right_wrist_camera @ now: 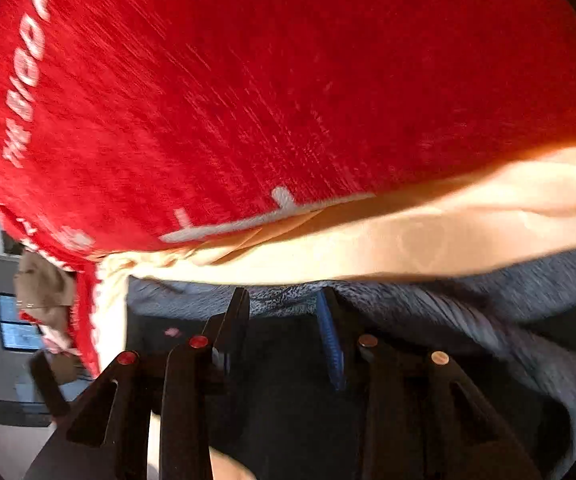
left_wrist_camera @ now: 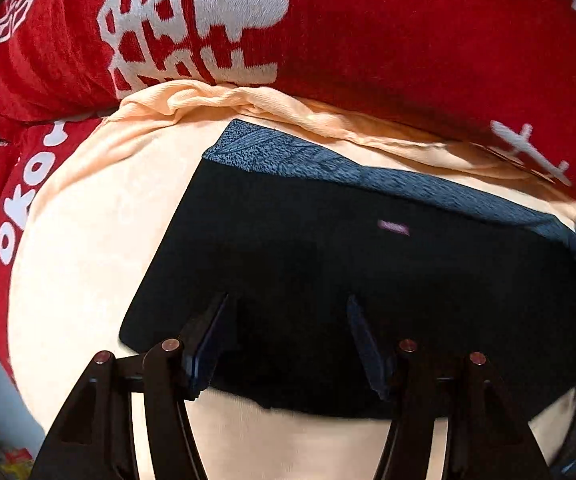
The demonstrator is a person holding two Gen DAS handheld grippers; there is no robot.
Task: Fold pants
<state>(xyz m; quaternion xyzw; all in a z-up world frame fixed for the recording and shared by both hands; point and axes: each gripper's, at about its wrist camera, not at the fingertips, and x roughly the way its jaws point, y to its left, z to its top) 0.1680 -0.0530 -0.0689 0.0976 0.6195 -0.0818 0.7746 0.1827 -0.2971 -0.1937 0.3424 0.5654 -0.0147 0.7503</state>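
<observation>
- Jaws of the left gripper (left_wrist_camera: 288, 320) stand partly open above the pants (left_wrist_camera: 327, 272), with only dark cloth showing in the gap; they grip nothing.
- Jaws of the right gripper (right_wrist_camera: 284, 312) are also partly open, over the waistband (right_wrist_camera: 427, 300); motion blur hides whether the tips touch it.
- One red blanket (left_wrist_camera: 367, 40), plush, with white woven characters, lies beyond the pants.
- One peach sheet (left_wrist_camera: 88, 220), smooth, bunched into wrinkles along the blanket's edge, lies under the pants.
- One pair of pants, black and flat, folded to a rough rectangle, lies on the sheet just short of the blanket.
- One waistband, grey-blue speckled knit, runs along the pants' far edge.
- One small pink label (left_wrist_camera: 393, 227) sits on the pants, near the waistband.
</observation>
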